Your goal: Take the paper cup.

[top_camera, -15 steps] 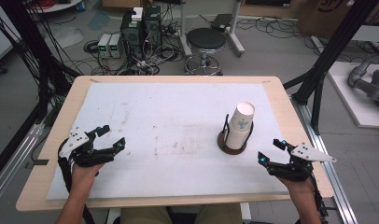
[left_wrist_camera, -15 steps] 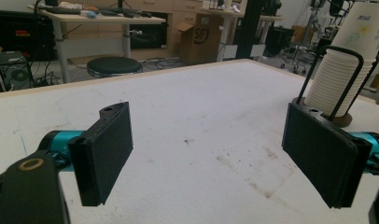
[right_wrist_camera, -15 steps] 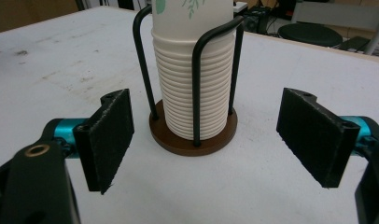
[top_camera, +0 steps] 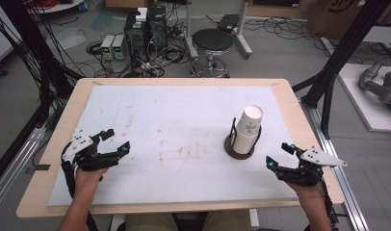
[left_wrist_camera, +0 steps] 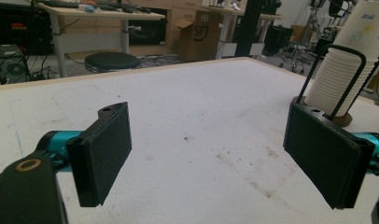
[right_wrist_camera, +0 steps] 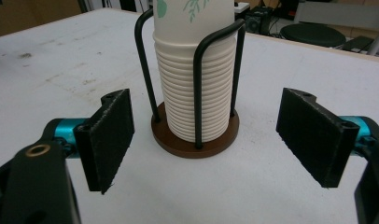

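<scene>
A stack of white paper cups stands upside down in a black wire holder with a round brown base, right of the table's middle. My right gripper hovers open at the front right, a short way from the holder, jaws pointing toward it. The right gripper view looks straight at the cup stack and its base, which stand beyond the open jaws and clear of them. My left gripper is open at the front left, with nothing between its jaws. The left gripper view catches the cup stack far to the right.
A white mat covers the wooden table. Behind the table's far edge stand a black stool and electronics boxes with cables. Black frame posts rise at both sides.
</scene>
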The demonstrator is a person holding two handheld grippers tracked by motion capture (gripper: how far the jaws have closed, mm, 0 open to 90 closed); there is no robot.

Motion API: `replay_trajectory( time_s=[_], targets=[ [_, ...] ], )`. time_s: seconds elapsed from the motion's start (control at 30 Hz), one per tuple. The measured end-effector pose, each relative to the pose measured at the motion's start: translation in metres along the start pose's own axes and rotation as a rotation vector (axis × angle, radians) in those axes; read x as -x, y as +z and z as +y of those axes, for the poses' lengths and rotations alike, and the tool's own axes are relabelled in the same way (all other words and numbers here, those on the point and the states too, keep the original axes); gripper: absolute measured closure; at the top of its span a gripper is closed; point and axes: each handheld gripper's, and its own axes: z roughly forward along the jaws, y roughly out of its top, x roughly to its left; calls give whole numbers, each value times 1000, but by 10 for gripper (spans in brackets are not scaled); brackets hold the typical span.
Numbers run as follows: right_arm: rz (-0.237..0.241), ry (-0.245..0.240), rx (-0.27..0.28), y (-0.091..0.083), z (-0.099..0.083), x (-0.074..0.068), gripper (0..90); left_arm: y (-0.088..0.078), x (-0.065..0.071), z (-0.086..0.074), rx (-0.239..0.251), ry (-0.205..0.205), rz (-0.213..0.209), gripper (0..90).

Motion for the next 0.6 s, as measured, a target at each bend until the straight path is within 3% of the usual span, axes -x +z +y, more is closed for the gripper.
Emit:
replay_trajectory(
  time_s=[0.33,0.47,0.6],
  targets=[
    [15,8,13,-5,7,-5,194,-3,4,1,-6,0,-26,155],
    [49,42,10,-6,13,-7,194,-1,8,2,-4,6,-38,157],
    [59,39,10,-8,19,-9,193,2,9,1,-8,9,-48,157]
  ],
)
